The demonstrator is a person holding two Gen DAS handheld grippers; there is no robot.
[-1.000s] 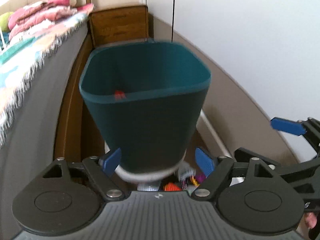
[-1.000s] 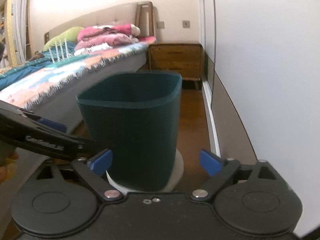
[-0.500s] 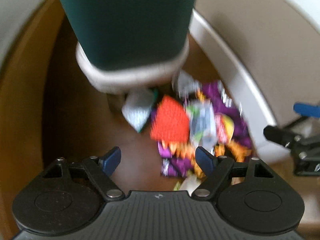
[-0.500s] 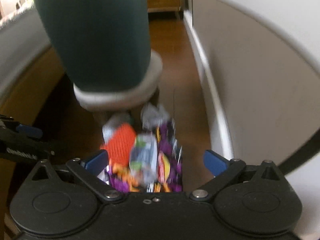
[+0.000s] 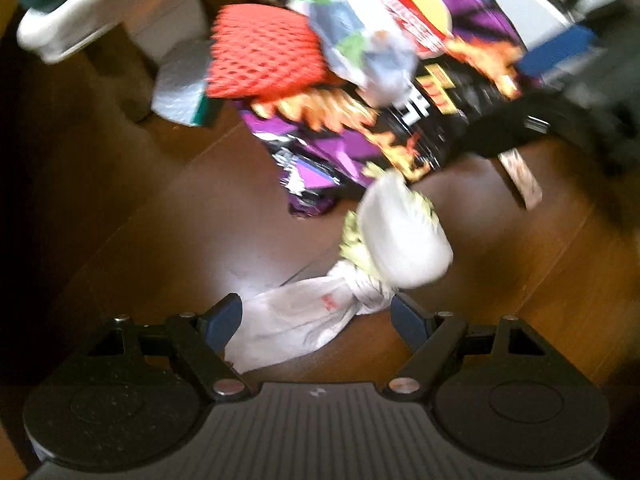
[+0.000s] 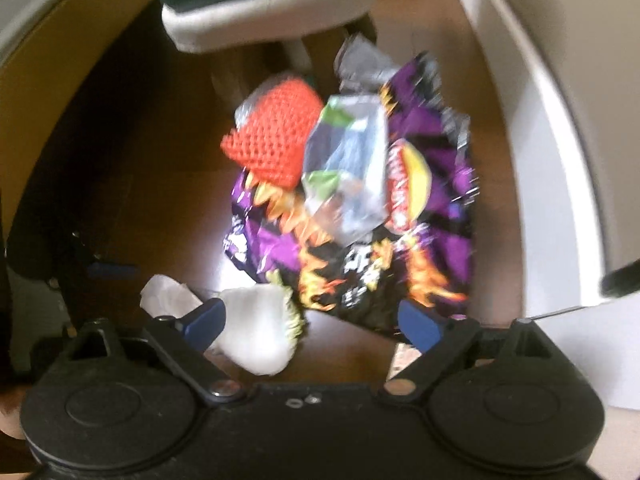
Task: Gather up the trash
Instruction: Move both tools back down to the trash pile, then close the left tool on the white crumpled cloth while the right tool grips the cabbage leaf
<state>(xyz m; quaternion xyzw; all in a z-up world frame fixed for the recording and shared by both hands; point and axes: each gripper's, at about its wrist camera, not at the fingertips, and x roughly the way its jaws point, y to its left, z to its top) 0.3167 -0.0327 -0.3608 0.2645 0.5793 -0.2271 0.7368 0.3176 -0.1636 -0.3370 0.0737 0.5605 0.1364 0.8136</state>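
While piled: one orange net (image 5: pixel 264 52), two white bags (image 5: pixel 296 320).

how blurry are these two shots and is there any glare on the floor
Left wrist view: motion blur smears the purple chip bag and the far right side; a white glare patch sits on the wood floor. Right wrist view: the whole pile is soft, with a smaller glare spot beside the bag.

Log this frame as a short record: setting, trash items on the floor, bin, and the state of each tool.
setting: dark wooden floor beside a white wall panel
trash pile: purple chip bag, orange foam net, clear wrapper, knotted white plastic bag, white crumpled wad
bin: teal, on a white base, behind the pile
left tool: open, white plastic bag between the fingers, not gripped
right tool: open, jaws just been closing a little, over the chip bag's near edge and the white wad
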